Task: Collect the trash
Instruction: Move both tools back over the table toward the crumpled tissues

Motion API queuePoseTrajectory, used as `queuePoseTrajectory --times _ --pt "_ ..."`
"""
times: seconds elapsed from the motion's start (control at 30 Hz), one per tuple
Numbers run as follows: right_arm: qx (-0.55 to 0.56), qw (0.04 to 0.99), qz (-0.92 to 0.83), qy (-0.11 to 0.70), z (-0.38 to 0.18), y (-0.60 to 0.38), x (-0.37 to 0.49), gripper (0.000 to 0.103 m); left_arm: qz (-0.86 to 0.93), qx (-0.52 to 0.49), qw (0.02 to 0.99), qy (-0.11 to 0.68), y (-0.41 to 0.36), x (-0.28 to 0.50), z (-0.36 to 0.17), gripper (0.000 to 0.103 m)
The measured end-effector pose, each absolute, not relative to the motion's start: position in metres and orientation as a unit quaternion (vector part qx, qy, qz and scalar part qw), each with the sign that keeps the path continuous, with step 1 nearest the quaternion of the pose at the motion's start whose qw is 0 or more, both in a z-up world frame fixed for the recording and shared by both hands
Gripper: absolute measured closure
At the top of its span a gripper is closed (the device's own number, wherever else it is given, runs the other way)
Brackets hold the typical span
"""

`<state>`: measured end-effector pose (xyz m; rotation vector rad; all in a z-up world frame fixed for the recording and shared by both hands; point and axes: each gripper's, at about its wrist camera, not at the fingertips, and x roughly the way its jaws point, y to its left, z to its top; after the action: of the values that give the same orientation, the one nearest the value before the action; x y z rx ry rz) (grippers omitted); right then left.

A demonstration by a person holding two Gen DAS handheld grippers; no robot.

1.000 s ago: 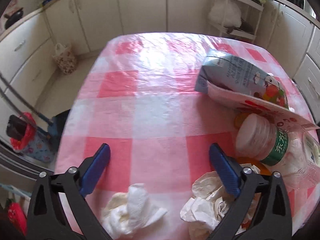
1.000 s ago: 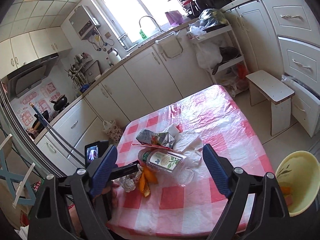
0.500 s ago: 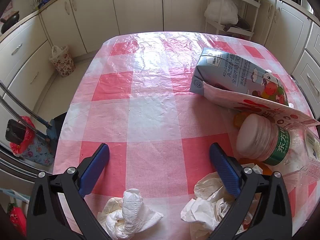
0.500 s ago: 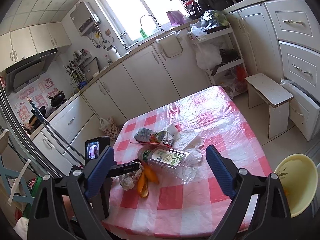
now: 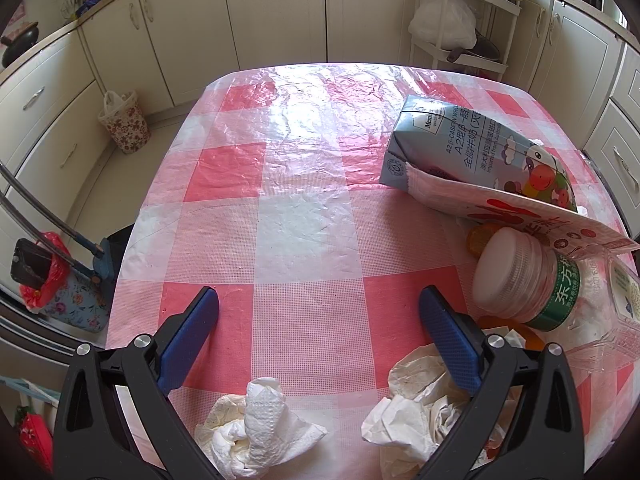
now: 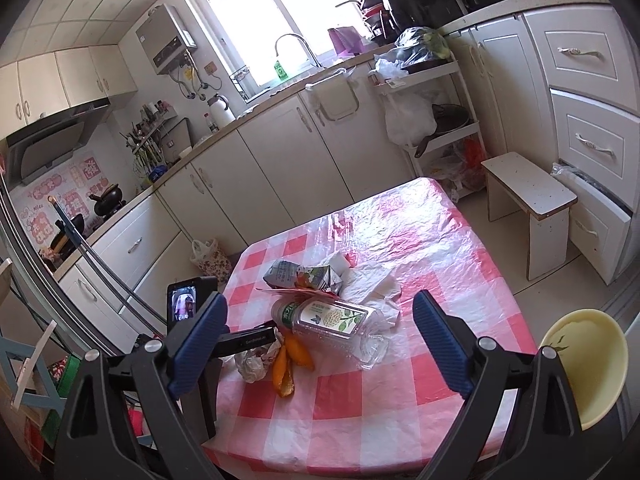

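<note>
The left gripper (image 5: 318, 332) hangs over the near edge of the table (image 5: 304, 240), its blue fingers (image 5: 188, 334) spread wide with nothing between them but checked cloth. Just below the gap, nearer its left finger, lies a white tissue (image 5: 256, 424). A crumpled paper (image 5: 412, 404) sits under its right finger, partly hidden by it. Beyond that finger's tip, to the right, a plastic bottle (image 5: 532, 284) lies on its side, cap toward the camera. A red-printed wrapper (image 5: 516, 208) rests on the bottle's top, and a milk carton (image 5: 472, 148) lies behind the wrapper, touching it.

The right gripper (image 6: 320, 340) is held back from the table, its jaws having just been opening and now wide apart, grasping nothing. Seen between its fingers (image 6: 440, 344), well ahead of the tips, the trash sits in a heap: carton, bottle, orange peel (image 6: 288, 364) and paper. A yellow bin (image 6: 584, 360) stands off the table outside its right finger.
</note>
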<state>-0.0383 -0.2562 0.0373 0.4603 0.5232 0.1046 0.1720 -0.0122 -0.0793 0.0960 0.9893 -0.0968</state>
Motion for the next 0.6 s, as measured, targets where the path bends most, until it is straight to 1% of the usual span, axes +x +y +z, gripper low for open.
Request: queuePoseTrajectory --times 0.6 --pt "0.215 0.94 0.045 0.261 0.0364 -0.2561 -0.0355 0.012 -0.046 0.046 0.878 0.475 -0.0126 0.1725 -0.0791 0.007"
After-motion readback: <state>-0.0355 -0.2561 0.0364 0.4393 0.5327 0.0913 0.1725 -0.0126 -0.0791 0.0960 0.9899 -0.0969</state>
